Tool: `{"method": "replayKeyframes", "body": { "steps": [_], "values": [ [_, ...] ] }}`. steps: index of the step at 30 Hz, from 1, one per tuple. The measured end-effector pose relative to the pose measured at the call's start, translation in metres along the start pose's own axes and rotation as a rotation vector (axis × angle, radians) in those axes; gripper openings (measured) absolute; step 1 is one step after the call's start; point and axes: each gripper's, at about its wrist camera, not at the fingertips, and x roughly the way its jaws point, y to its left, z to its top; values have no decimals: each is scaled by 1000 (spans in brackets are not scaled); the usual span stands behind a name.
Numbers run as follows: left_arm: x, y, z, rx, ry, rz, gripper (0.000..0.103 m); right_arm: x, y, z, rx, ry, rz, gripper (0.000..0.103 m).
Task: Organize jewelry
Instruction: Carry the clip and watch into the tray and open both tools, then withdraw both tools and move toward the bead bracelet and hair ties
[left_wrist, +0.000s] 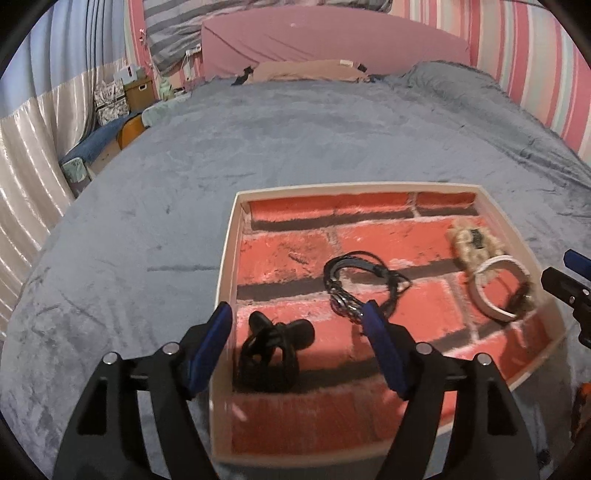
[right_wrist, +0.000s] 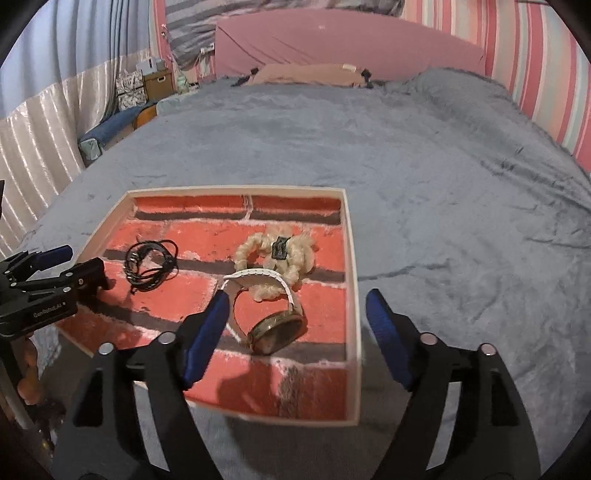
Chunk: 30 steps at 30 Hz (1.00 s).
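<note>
A shallow white-rimmed tray (left_wrist: 226, 266) with a red brick-pattern floor lies on the bed; it also shows in the right wrist view (right_wrist: 352, 280). In it are a black hair tie bundle (left_wrist: 271, 354), a black cord bracelet (left_wrist: 360, 284) (right_wrist: 149, 267), a cream scrunchie (left_wrist: 472, 242) (right_wrist: 275, 258) and a white-strapped watch (left_wrist: 498, 291) (right_wrist: 275, 325). My left gripper (left_wrist: 299, 328) is open, its fingers either side of the black bundle, empty. My right gripper (right_wrist: 295, 314) is open over the watch, empty.
The tray sits on a grey plush bedspread (left_wrist: 258, 140). A pink headboard (left_wrist: 332, 40) and beige pillow (left_wrist: 306, 70) are at the far end. Striped wall on the right, curtains and boxes (left_wrist: 138, 88) on the left.
</note>
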Motion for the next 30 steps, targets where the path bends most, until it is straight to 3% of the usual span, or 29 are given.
{"method": "replayKeyframes", "body": {
  "steps": [3,16,19,30],
  "values": [
    [-24,5,-3,-14,-25,-7,82,-22,-1,-5,3,-20,-9,83],
    [-124,31,-59,-29,-111,6,83,-93,13,-68,48,-53,-11,84],
    [-140,36,-80,-42,-128,10,90,-105,17,-84,73,-67,-4,86],
    [-162,46,-144,-103,-124,-3,91,-114,30,-144,93,-53,-32,92]
  ]
}}
